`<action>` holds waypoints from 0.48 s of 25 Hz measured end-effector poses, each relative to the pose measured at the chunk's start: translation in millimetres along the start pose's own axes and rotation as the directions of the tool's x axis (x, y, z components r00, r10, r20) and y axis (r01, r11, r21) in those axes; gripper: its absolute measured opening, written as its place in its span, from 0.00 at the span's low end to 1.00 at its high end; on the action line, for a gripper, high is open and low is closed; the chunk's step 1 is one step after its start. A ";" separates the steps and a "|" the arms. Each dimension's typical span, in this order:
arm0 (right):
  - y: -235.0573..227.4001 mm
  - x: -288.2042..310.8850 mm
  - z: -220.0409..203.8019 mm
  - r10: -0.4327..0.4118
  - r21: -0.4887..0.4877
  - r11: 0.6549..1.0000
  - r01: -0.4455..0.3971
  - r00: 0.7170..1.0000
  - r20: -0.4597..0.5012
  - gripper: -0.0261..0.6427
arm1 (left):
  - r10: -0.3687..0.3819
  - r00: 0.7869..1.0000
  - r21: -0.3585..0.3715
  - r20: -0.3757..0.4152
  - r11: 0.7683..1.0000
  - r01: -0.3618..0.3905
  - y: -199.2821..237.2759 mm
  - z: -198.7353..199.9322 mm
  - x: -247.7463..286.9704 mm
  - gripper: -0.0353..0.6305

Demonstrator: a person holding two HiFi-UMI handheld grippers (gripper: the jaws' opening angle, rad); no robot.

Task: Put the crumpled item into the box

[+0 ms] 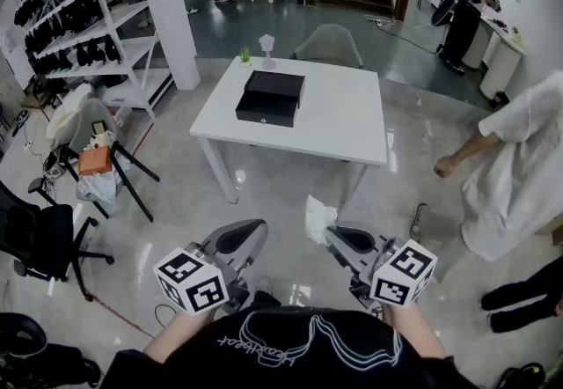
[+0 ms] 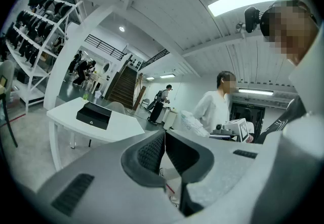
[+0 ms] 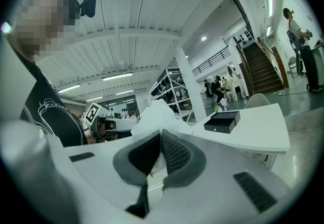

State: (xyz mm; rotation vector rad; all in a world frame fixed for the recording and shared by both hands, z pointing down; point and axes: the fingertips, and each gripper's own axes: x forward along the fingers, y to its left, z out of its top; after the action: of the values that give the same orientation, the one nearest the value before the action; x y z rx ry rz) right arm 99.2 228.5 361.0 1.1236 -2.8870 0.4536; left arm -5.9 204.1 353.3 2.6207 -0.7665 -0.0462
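Observation:
A crumpled white paper (image 1: pixel 318 218) sticks out of my right gripper (image 1: pixel 332 236), whose jaws are shut on it; in the right gripper view the crumpled paper (image 3: pixel 157 116) rises just above the closed pads. My left gripper (image 1: pixel 255 233) is shut with nothing in it; its pads meet in the left gripper view (image 2: pixel 164 152). The black box (image 1: pixel 272 97) lies open on the white table (image 1: pixel 352 128) well ahead of both grippers. The box also shows in the left gripper view (image 2: pixel 94 115) and in the right gripper view (image 3: pixel 223 121).
A grey chair (image 1: pixel 327 46) stands behind the table. A small plant (image 1: pixel 245 55) and a white figure (image 1: pixel 267 49) sit at the table's far edge. A person in white (image 1: pixel 515 167) stands at the right. Shelving (image 1: pixel 84 35) and chairs (image 1: pixel 97 158) fill the left.

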 end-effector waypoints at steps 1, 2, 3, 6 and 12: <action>0.4 -2.4 0.9 -0.002 -0.005 1.000 0.002 1.000 0.002 0.05 | -0.001 1.000 0.002 0.001 1.000 0.001 -2.9 -1.1 0.3 0.06; 1.1 -4.7 1.7 -0.003 -0.010 1.000 0.003 1.000 0.003 0.05 | -0.002 1.000 0.003 0.001 1.000 0.002 -5.7 -2.2 0.3 0.06; 2.2 -6.7 2.1 -0.003 -0.013 1.000 0.003 1.000 0.003 0.05 | -0.001 1.000 0.002 0.002 1.000 0.001 -8.2 -3.0 -0.1 0.06; 5.2 -10.6 1.0 -0.007 -0.017 1.000 0.007 1.000 -0.001 0.05 | -0.001 1.000 0.000 0.005 1.000 0.001 -12.6 -4.3 -3.1 0.06; -1.2 -4.3 -3.3 -0.011 -0.026 1.000 0.011 1.000 -0.011 0.05 | 0.004 1.000 -0.011 0.015 1.000 -0.004 -2.6 -7.9 -1.7 0.06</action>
State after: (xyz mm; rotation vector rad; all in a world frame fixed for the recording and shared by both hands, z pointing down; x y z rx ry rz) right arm 102.9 231.4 364.0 1.1287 -2.8676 0.4198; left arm -4.9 210.0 359.3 2.6112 -0.7744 -0.0687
